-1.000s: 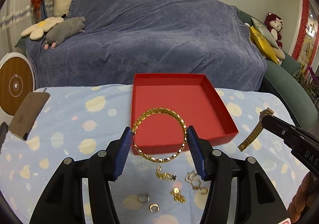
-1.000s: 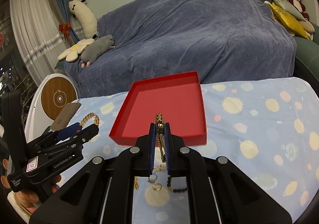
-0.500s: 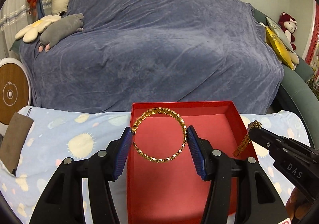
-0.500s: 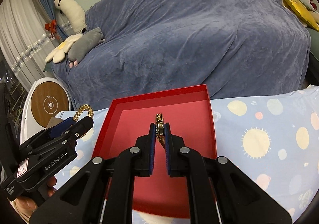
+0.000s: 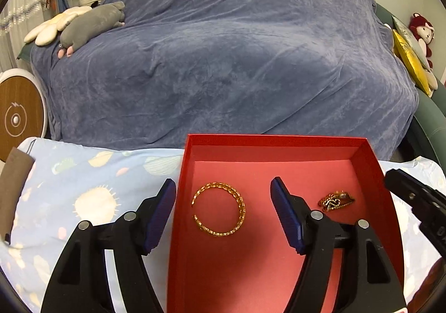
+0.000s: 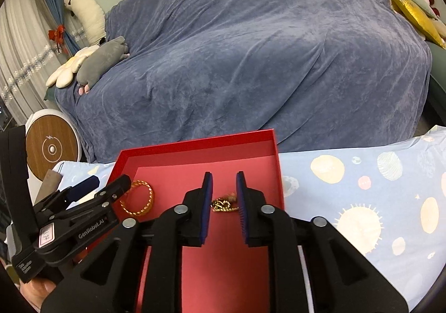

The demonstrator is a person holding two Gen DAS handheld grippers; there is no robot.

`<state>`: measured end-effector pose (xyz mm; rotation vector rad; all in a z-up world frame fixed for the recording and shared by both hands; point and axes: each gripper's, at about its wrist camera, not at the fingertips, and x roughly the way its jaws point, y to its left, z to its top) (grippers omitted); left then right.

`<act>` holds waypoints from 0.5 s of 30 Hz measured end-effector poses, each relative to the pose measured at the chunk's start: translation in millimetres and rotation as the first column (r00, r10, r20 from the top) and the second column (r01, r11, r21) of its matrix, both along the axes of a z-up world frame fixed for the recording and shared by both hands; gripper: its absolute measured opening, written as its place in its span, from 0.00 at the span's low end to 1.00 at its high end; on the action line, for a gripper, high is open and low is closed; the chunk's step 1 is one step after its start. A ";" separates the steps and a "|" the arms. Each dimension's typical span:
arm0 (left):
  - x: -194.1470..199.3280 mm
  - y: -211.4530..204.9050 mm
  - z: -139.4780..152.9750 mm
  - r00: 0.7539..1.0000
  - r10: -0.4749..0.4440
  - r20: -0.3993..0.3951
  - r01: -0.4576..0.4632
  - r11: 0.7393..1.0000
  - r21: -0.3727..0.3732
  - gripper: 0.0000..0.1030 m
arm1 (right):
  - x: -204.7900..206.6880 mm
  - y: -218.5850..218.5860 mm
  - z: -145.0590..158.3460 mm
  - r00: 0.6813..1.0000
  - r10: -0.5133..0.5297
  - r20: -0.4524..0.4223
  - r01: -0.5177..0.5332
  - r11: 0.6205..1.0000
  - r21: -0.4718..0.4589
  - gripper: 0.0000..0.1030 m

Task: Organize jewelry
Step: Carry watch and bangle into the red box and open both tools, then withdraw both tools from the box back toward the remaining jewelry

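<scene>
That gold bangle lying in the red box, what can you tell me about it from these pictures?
The gold bangle is a round band of small chain-like links that looks like shiny yellow metal. Its ring is not closed: a gap shows on its left side. It lies flat on the floor of the red box, in the left half, apart from the crumpled gold chain to its right. The left gripper stands open around it, and neither finger touches it.

Materials and finish, tray area

Red tray (image 5: 370, 162): matt card, smooth. Bangle (image 5: 218, 209) and chain (image 5: 336, 200): glossy gold-coloured metal, textured links. Tablecloth (image 6: 362, 187): printed cloth. Sofa cover (image 5: 237, 56): soft, napped fabric.
</scene>
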<state>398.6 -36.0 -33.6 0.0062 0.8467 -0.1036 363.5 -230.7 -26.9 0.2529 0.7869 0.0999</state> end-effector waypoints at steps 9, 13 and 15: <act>-81.2 29.9 25.4 0.998 -0.033 0.045 0.035 0.998 -0.046 0.71 | -100.0 -3.7 21.5 0.999 0.037 0.005 -0.037 0.999 0.028 0.34; -130.7 47.1 28.9 0.999 -0.022 0.046 0.025 0.998 -0.057 0.71 | -151.6 -1.7 23.3 1.000 0.022 0.006 -0.022 1.000 0.015 0.35; -152.7 50.9 27.6 0.999 -0.016 0.039 0.018 0.999 -0.047 0.71 | -173.0 0.8 20.6 1.000 0.019 0.002 -0.019 1.000 0.010 0.35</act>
